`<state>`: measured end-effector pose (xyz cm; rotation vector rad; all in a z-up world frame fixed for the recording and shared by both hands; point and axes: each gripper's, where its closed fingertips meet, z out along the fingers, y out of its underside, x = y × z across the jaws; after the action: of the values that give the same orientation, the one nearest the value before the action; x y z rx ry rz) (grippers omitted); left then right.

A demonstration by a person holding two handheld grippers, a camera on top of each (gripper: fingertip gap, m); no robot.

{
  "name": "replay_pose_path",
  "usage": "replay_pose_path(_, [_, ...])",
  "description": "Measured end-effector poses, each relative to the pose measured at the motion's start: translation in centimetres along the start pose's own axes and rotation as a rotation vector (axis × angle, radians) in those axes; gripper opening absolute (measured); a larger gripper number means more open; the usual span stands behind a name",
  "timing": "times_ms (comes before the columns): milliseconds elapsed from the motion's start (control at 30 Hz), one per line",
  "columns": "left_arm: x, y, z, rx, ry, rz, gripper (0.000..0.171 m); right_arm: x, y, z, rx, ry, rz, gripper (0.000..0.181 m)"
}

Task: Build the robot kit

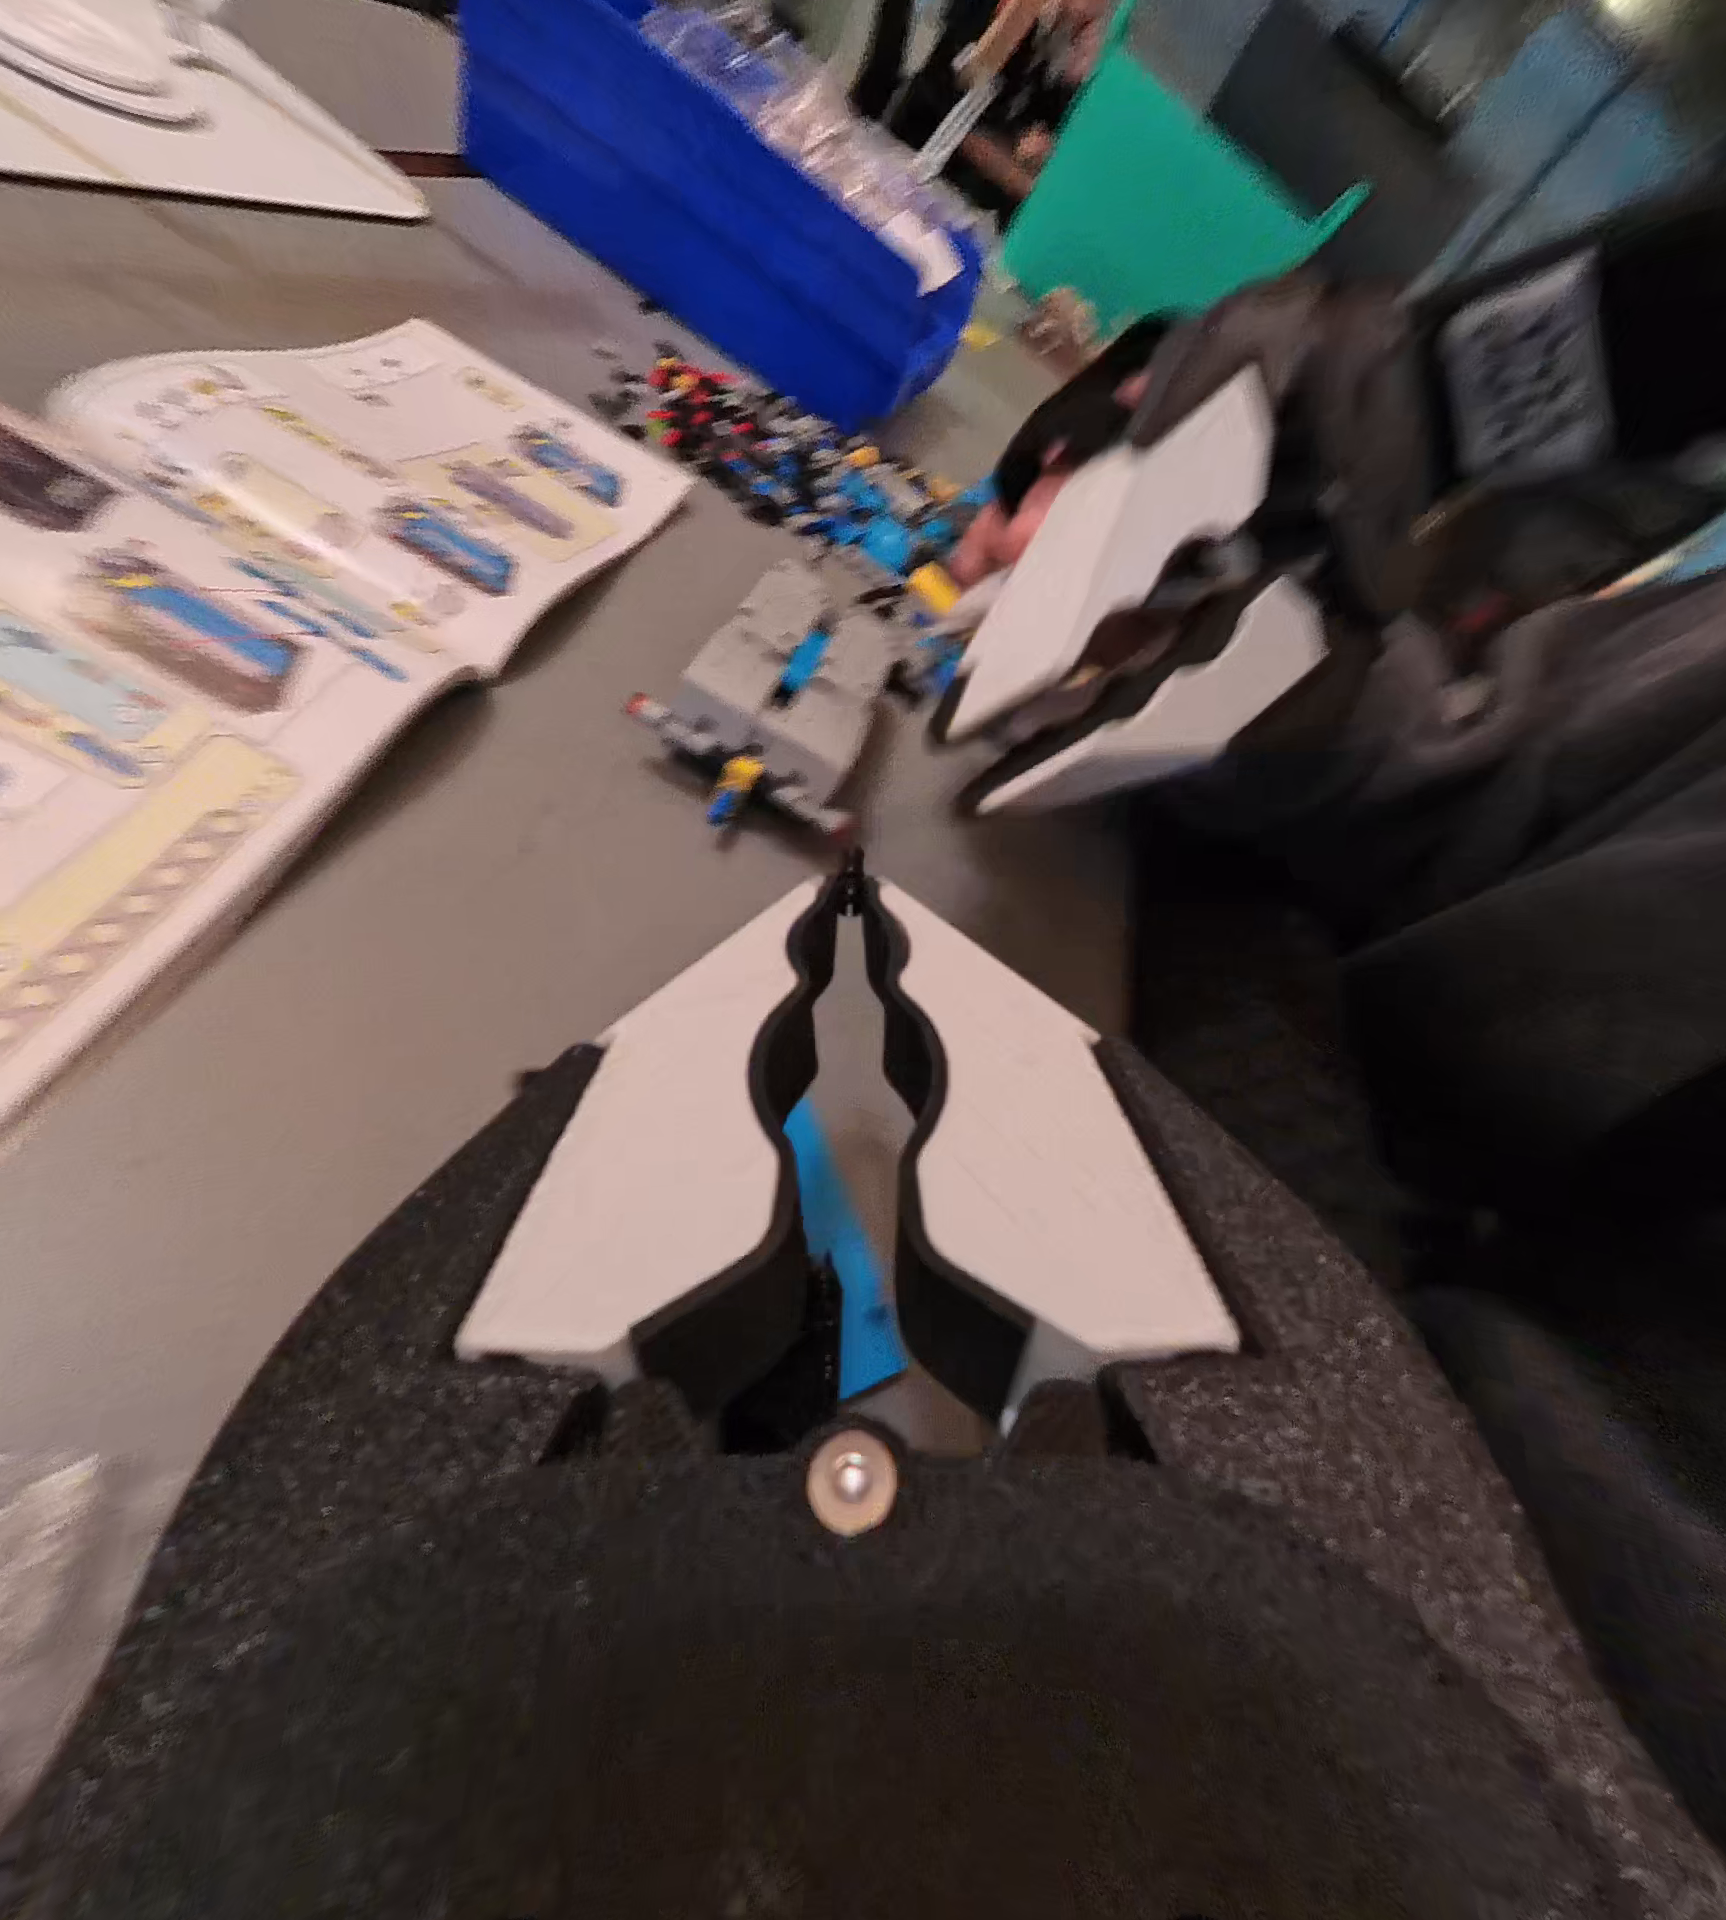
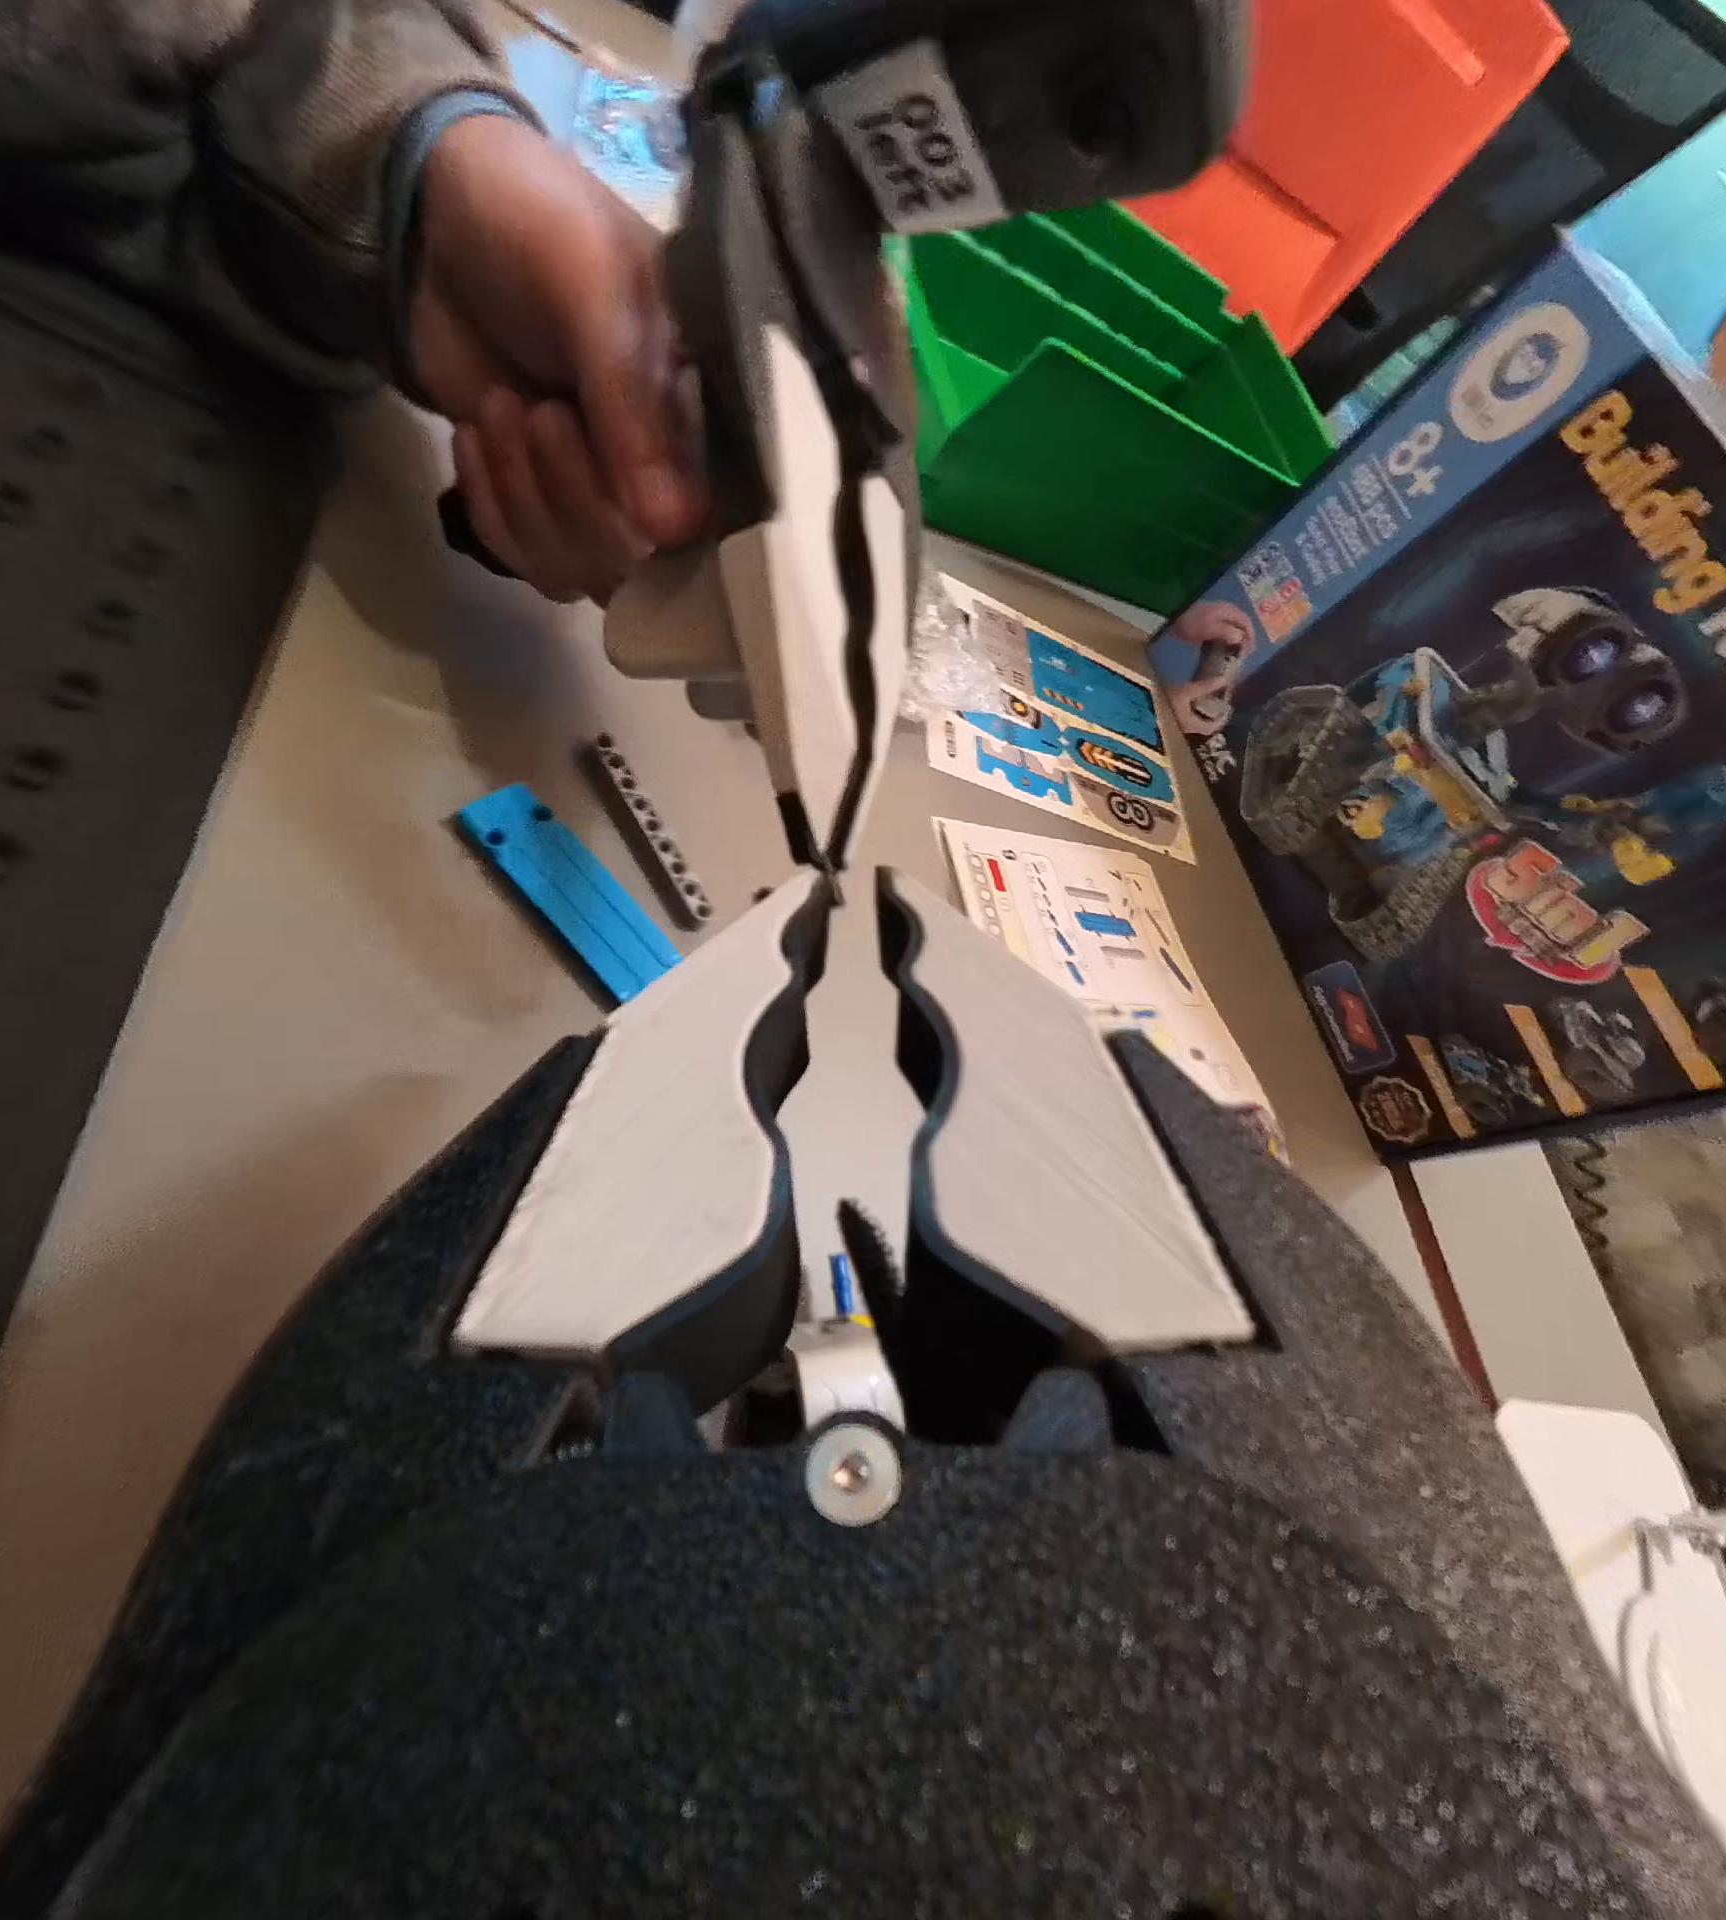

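The left gripper, white-fingered with black lining, has its jaws pinched on a tiny black pin at the very tips. The right gripper meets it tip to tip, jaws narrowly parted, one tip touching that pin. Beneath lies the grey worktop. Just beyond are a blue grooved plastic plate and a grey holed beam, side by side. Farther off lies an open instruction booklet, then a grey brick assembly and a blue bin.
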<state>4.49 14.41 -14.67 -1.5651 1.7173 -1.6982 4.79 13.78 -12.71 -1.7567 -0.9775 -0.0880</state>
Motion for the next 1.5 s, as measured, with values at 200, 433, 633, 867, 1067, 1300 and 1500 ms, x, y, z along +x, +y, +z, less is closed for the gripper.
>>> replay_pose_path(200, [-7.3, 1.9, -2.4, -0.210, -0.481, 0.297, 0.003, 7.8, 8.1, -4.6, -0.210, 0.258, 0.217, 0.014])
replay_pose_path(433, [-8.0, 5.1, -1.1, -0.312, -0.417, 0.177, 0.003, 12.7, 23.7, -14.5, -0.543, 0.498, 0.672, 0.037])
replay_pose_path(633, [-7.5, 6.0, -0.5, -0.338, -0.366, 0.130, 0.004, 12.3, 27.2, -14.3, -0.598, 0.487, 0.785, 0.024])
replay_pose_path(867, [-7.1, 5.4, -0.5, -0.303, -0.333, 0.099, 0.022, 12.9, 29.2, -13.0, -0.617, 0.472, 0.831, 0.018])
replay_pose_path(1067, [-5.8, 1.7, -1.0, -0.112, -0.309, 0.142, 0.022, 12.3, 29.0, -12.8, -0.601, 0.418, 0.882, 0.003])
replay_pose_path(1300, [1.3, -2.0, -1.2, 0.097, 0.157, -0.146, 0.022, 12.0, 15.1, -8.7, -0.359, 0.334, 0.293, 0.003])
replay_pose_path(1500, [1.5, -2.3, -0.9, 0.122, 0.161, -0.210, 0.022, 3.2, 1.1, -1.8, -0.064, 0.098, -0.019, 0.003])
